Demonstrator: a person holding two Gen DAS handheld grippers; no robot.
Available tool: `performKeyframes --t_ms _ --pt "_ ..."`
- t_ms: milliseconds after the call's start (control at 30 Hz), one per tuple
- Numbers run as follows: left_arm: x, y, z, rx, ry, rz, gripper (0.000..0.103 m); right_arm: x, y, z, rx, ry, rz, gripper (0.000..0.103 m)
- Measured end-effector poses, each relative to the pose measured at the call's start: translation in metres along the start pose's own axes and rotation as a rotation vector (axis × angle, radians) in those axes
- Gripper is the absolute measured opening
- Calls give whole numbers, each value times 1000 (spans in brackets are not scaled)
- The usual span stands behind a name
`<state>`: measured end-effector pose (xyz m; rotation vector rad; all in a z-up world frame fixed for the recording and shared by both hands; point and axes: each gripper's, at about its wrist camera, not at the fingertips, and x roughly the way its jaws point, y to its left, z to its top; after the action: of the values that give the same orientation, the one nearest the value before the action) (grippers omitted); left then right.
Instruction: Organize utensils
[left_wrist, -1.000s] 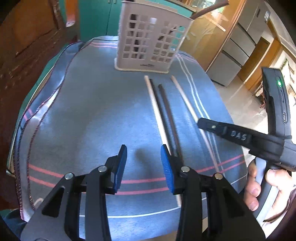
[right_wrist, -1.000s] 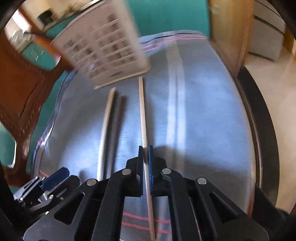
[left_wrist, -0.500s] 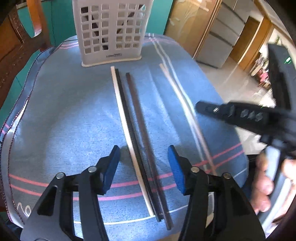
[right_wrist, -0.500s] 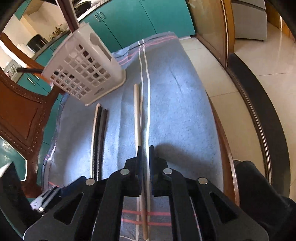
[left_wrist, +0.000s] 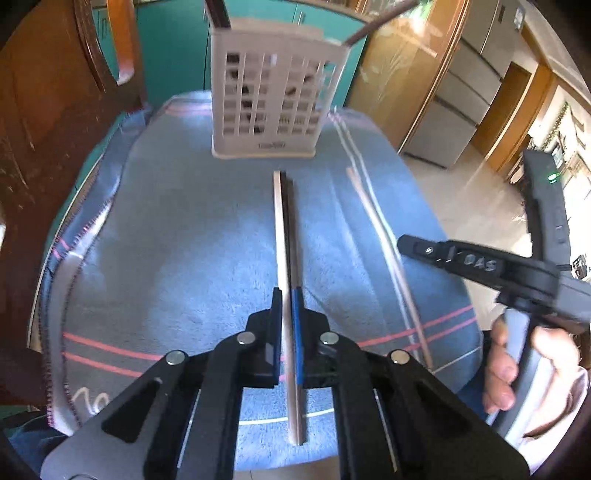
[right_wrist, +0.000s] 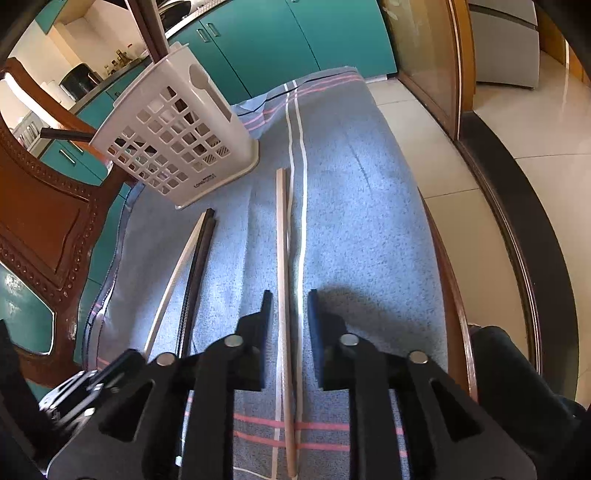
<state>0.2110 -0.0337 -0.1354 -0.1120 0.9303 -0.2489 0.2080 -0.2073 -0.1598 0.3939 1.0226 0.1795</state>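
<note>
our left gripper (left_wrist: 287, 332) sits low at the near edge of the table, its fingers pinched narrow around two chopsticks at once: the pale chopstick (left_wrist: 280, 236) and the dark chopstick (left_wrist: 293, 236) pressed side by side between the blue pads. both sticks run straight away from us across the blue striped cloth (left_wrist: 177, 236) toward the far edge, and we cannot tell whether they are lifted or lie flat on it.

our right gripper (right_wrist: 290, 321) is at the near edge too, closer to the right side of the table. its fingers stand wide apart, straddling a second pale chopstick (right_wrist: 281, 240) without touching it; that stick lies on the cloth beside the white stripes.

at the far edge stands the white utensil basket (left_wrist: 269, 99), upright, with a few dark sticks already poking out of its top, so we judge part of the sorting is done.

what is left, as we read it: three chopsticks are not yet in the basket. the pair in our left fingers looks ready to carry over; the lone one under our right fingers needs gripping first. we judge the task about midway at best.
</note>
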Motion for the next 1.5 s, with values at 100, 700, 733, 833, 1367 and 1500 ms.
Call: performKeyframes --t_ms 100,700,733,833,1367,1500 --pt "-3 6 -1 -12 -10 7 6 0 2 -1 -15 3 -12 20" --pt "45 14 -7 -21 76 92 8 22 36 -13 -269 20 -169 31" --pt "44 17 -6 -38 77 83 8 22 38 -14 -279 20 -166 31" --pt "43 23 -5 -73 73 109 8 22 38 -15 -284 21 -158 31" --pt "28 22 -18 -30 124 155 7 30 45 -7 -293 38 -170 6" --pt "31 20 -14 -16 121 164 7 29 43 -4 -273 47 -164 8"
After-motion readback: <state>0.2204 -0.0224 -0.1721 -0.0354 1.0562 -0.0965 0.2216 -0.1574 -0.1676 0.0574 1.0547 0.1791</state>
